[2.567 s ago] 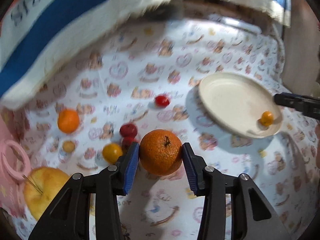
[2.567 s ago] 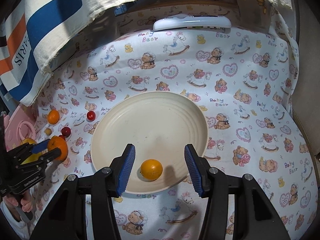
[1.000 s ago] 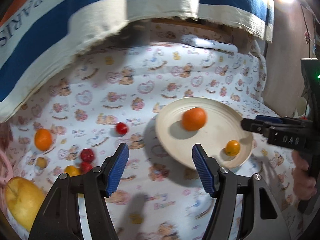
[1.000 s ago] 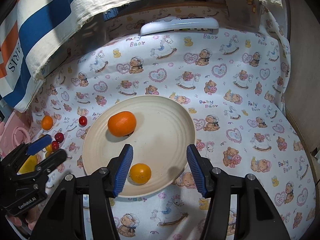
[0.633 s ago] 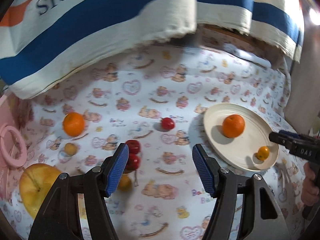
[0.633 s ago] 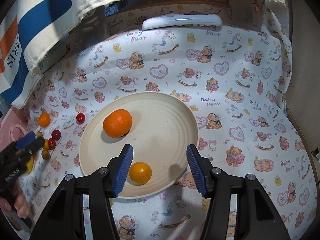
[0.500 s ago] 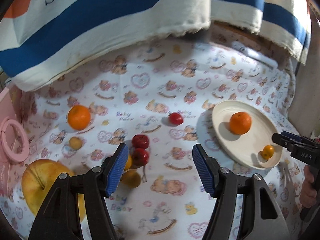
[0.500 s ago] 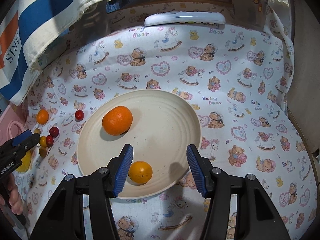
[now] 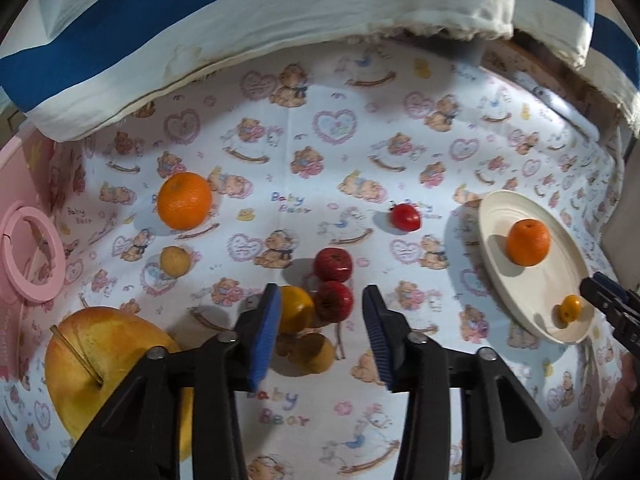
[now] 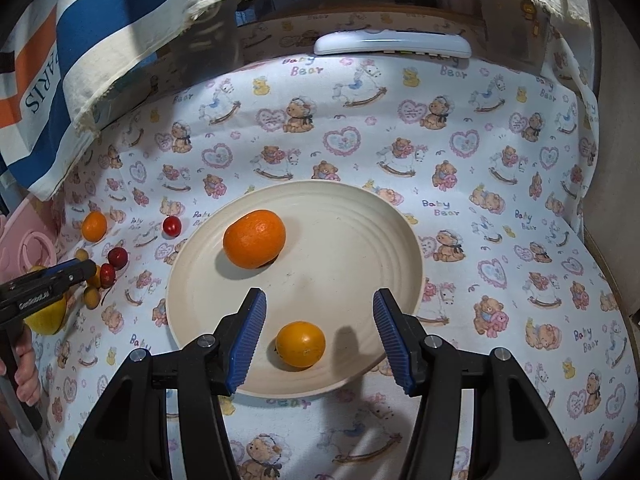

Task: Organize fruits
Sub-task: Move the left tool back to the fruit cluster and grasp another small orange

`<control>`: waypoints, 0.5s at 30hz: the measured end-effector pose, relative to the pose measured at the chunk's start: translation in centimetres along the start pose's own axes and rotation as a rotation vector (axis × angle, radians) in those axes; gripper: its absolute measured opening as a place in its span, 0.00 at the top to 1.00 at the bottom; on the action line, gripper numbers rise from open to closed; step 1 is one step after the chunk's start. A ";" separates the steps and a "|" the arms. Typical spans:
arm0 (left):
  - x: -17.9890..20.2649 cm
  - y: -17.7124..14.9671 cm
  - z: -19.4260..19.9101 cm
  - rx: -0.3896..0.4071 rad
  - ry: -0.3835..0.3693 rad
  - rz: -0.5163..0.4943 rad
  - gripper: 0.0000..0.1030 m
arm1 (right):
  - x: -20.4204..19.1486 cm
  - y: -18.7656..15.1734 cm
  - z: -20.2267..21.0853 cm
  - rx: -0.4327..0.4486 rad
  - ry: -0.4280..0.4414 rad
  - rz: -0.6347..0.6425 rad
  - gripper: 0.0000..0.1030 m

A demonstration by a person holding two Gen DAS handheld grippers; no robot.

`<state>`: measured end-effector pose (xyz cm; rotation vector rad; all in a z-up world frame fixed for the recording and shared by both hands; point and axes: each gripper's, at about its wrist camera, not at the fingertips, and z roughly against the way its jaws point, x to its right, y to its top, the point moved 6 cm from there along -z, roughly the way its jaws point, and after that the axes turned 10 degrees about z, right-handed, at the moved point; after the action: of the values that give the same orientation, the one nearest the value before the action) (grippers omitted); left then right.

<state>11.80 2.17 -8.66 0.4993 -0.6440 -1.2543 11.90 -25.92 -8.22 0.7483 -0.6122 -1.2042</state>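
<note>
From my left wrist view, working left to right: a big yellow apple [image 9: 108, 364] with a stem sits at eight o'clock, smooth and waxy, half hidden behind my left tongs [image 9: 320, 332]. At ten o'clock lies a dimpled orange [image 9: 184, 201], with a small dull-yellow fruit [image 9: 174, 261] just below it. Straight ahead is a tight cluster: a small orange fruit [image 9: 296, 309] touching the left blue ribbed pad, two glossy red fruits [image 9: 333, 280] side by side, and a brownish-yellow one [image 9: 316, 354] nearest me. These crowd each other, so no single one sits free between the pads. My left tongs have just been narrowing; they stand partly apart and I see nothing gripped. A lone red cherry tomato [image 9: 405, 217] lies at one o'clock.

At three o'clock the cream ribbed plate [image 10: 360, 232] carries a large orange [image 10: 254, 239] and a small round orange fruit [image 10: 300, 344]. My right tongs [image 10: 318, 338] hover moderately wide around that small fruit without touching it. The surface [image 10: 500, 240] wears a soft teddy-bear print cloth.
</note>
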 end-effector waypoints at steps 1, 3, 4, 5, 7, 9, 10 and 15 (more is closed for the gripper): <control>-0.1 0.0 -0.1 0.001 0.012 -0.002 0.64 | -0.1 0.0 0.0 0.000 0.000 0.003 0.44; -0.2 0.0 -0.3 0.001 0.039 -0.009 0.69 | -0.1 0.0 0.1 0.002 -0.001 0.008 0.44; -0.2 -0.1 -0.3 0.003 0.052 -0.016 0.69 | -0.2 0.0 0.1 0.002 -0.002 0.009 0.44; -0.2 -0.1 -0.4 0.003 0.062 -0.024 0.69 | -0.2 0.0 0.2 0.003 -0.001 0.010 0.44; -0.1 -0.3 -0.6 0.001 0.088 -0.043 0.69 | -0.2 0.0 0.2 0.003 0.000 0.011 0.44; -0.2 -0.4 -0.7 0.003 0.115 -0.060 0.70 | -0.3 0.0 0.2 0.003 0.002 0.012 0.44; -0.2 -0.4 -0.8 0.005 0.127 -0.069 0.71 | -0.3 0.0 0.3 0.003 0.002 0.013 0.44; -0.3 -0.4 -1.0 0.031 0.179 -0.112 0.71 | -0.5 -0.1 0.3 -0.002 0.000 0.021 0.44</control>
<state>12.13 2.40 -9.75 0.6725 -0.4901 -1.2894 11.54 -25.48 -8.12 0.7385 -0.6168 -1.1853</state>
